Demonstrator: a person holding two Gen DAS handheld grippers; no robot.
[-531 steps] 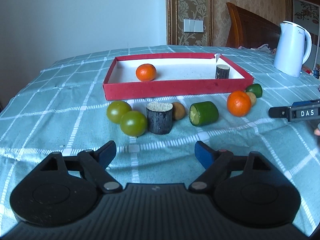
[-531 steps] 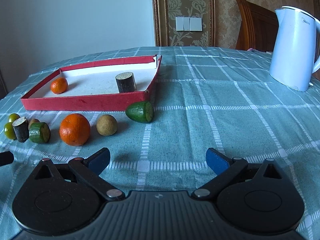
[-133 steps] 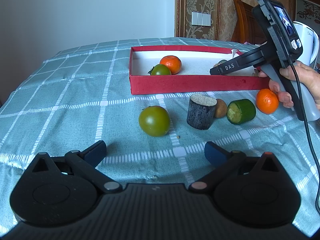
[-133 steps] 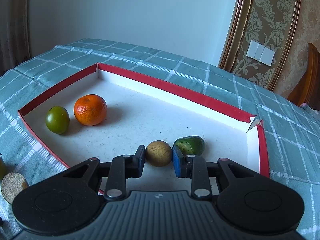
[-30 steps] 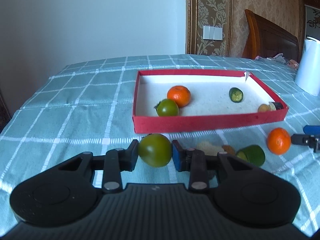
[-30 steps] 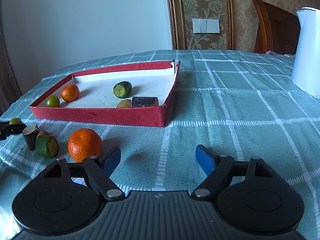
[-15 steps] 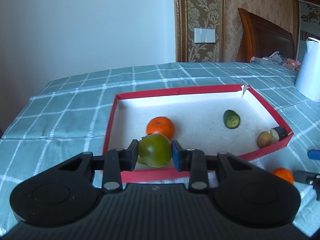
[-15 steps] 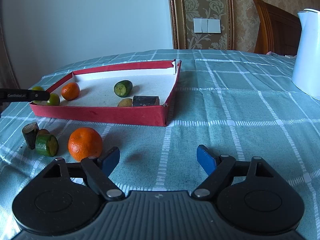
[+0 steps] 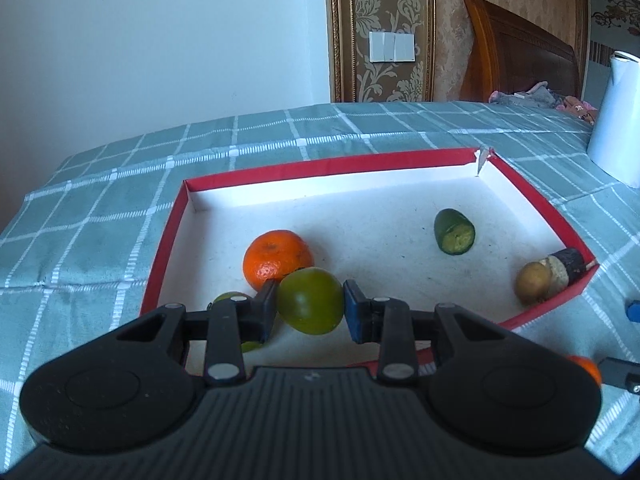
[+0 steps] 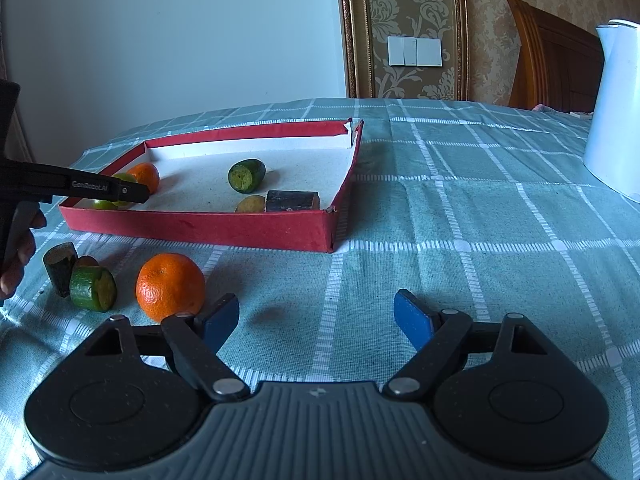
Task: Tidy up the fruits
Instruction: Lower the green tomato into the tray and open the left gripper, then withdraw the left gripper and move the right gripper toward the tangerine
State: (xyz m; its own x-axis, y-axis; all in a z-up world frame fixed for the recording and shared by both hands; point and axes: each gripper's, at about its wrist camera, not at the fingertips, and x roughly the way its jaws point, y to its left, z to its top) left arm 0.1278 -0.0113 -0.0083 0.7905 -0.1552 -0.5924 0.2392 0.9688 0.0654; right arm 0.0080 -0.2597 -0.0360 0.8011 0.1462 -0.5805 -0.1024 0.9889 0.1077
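Note:
My left gripper (image 9: pixel 310 312) is shut on a green tomato (image 9: pixel 311 300) and holds it over the near left part of the red tray (image 9: pixel 162 248). Inside the tray lie an orange (image 9: pixel 277 258), a second green tomato (image 9: pixel 228 298) partly hidden by my left finger, a cut cucumber piece (image 9: pixel 454 232), a brown kiwi (image 9: pixel 532 282) and a dark cylinder (image 9: pixel 566 266). My right gripper (image 10: pixel 316 322) stands open above bare cloth. Left of it on the cloth sit an orange (image 10: pixel 170 286), a cucumber piece (image 10: pixel 93 289), a dark cylinder (image 10: pixel 60 266) and a brown fruit (image 10: pixel 86 261), mostly hidden.
A green checked cloth (image 10: pixel 460 220) covers the table. A white kettle (image 10: pixel 614 108) stands at the far right. A wooden headboard (image 9: pixel 520 60) and a wall switch (image 10: pixel 414 51) are behind. A person's hand (image 10: pixel 18 256) holds the left gripper at the right wrist view's left edge.
My left gripper has carried the green tomato from in front of the tray to over its near left part. The right gripper has stayed in place, open.

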